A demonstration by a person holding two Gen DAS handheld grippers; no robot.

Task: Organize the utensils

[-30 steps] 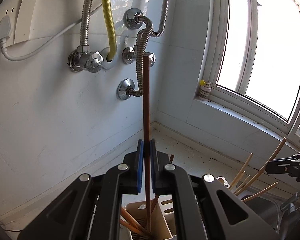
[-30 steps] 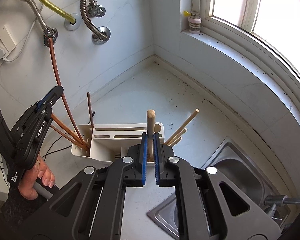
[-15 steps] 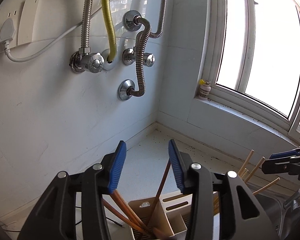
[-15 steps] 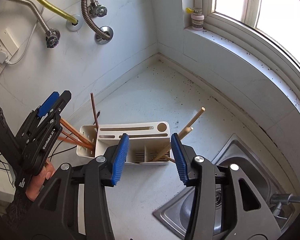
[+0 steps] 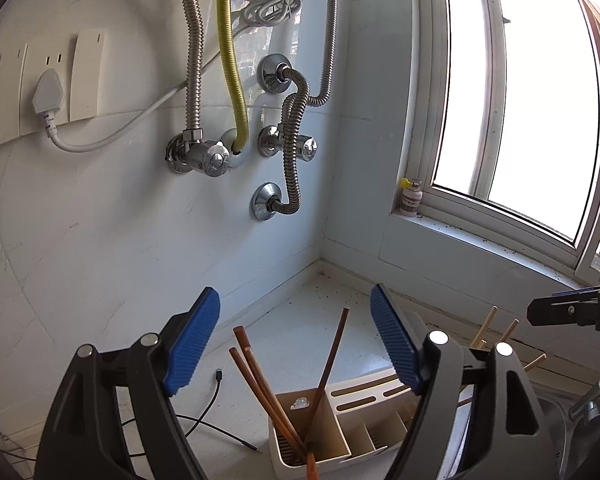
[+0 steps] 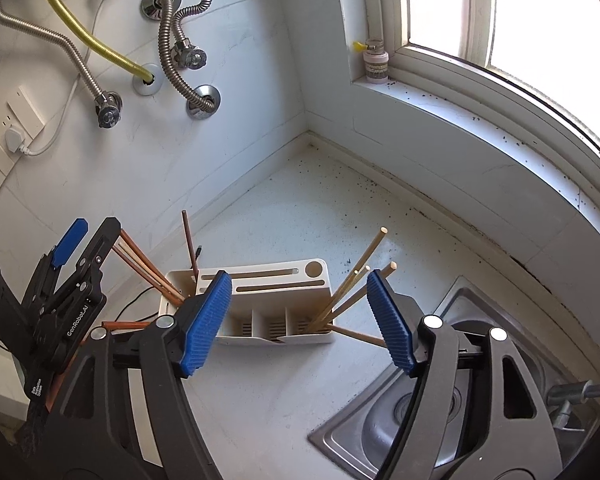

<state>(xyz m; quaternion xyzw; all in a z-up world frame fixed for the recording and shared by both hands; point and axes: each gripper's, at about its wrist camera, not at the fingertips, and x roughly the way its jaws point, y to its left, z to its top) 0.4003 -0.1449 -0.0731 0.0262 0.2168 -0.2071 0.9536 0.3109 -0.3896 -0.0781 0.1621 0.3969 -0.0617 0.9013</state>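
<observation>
Left tongs (image 5: 294, 344) | right tongs (image 6: 298, 320) | both just opening, empty | lift clear above caddy (image 6: 260, 300), chopsticks (image 6: 356, 280) undisturbed

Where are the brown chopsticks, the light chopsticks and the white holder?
brown chopsticks (image 5: 260, 376), left wrist view, mid shaft
light chopsticks (image 6: 356, 276), right wrist view, mid shaft
holder (image 6: 260, 294), right wrist view, slotted top

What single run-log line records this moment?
left tool: open, empty | right tool: open, empty | brown chopsticks: left compartment | pale chopsticks: right compartment | holder: on counter
</observation>
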